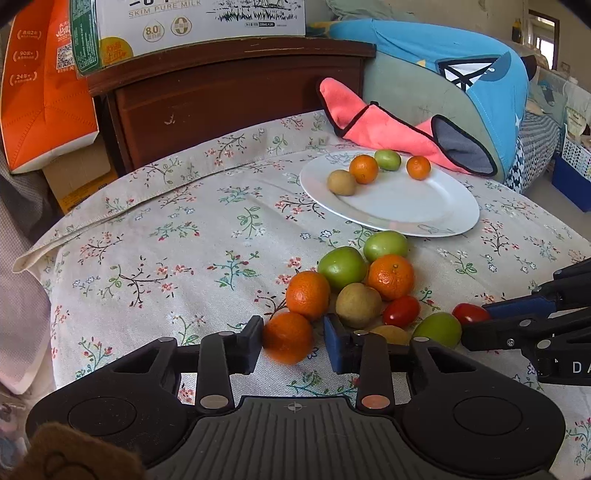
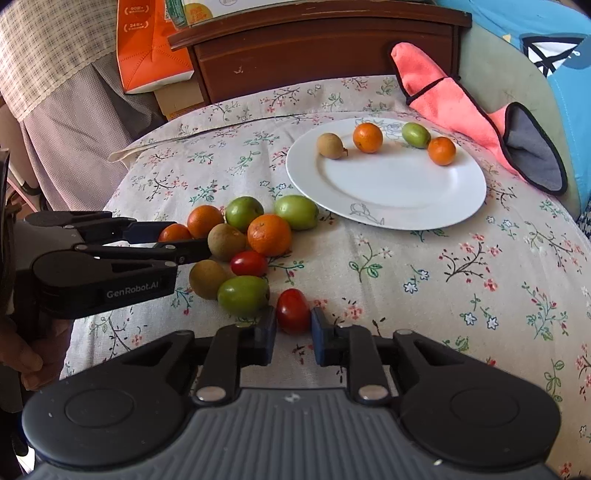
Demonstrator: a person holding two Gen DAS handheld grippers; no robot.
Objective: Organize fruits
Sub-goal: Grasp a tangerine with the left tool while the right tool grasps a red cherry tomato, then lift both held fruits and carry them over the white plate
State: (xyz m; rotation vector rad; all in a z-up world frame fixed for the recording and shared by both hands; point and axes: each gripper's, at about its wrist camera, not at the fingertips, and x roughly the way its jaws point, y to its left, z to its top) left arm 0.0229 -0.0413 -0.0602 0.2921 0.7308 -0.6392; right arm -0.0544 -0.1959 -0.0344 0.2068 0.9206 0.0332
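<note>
Left fingers: where they reach the near end of the fruit pile, the left gripper (image 1: 293, 341) straddles a small orange (image 1: 288, 341); the left pad touches its side, while a gap shows between the fruit and the right pad, so the fingers stand fairly wide and not clamped.
Right fingers: the right gripper (image 2: 293, 334) has a red cherry tomato (image 2: 293, 311) between its blue pads at a narrow spread; the pads sit at the tomato's sides, but I cannot tell whether they press it.
Cross view: in the right wrist view the left gripper enters from the left edge, its tips around the small orange (image 2: 174, 233) at the pile's left end.
Fruit pile: at lower centre of the left wrist view, on the floral cloth (image 1: 184, 240), lie two more oranges (image 1: 307, 294), two green fruits (image 1: 342, 266) at the far end, a brown fruit (image 1: 358, 305), a second cherry tomato (image 1: 401, 311), and a green fruit (image 1: 437, 328) just beside the tomato in the right gripper.
Plate: a white plate (image 1: 406, 206) sits at centre right, beyond the pile and apart from it, one pale line drawing at its near rim.
On the plate: along the far rim lie a brown fruit (image 1: 341, 182), an orange (image 1: 364, 168), a green fruit (image 1: 388, 159) and another orange (image 1: 418, 167).
Behind the plate: a pink cloth with black edging (image 1: 369, 122) lies against a blue cushion (image 1: 461, 66).
Upper left: a dark wooden cabinet (image 1: 229, 96) carries a milk carton box (image 1: 199, 26), beside an orange bag (image 1: 44, 85).
</note>
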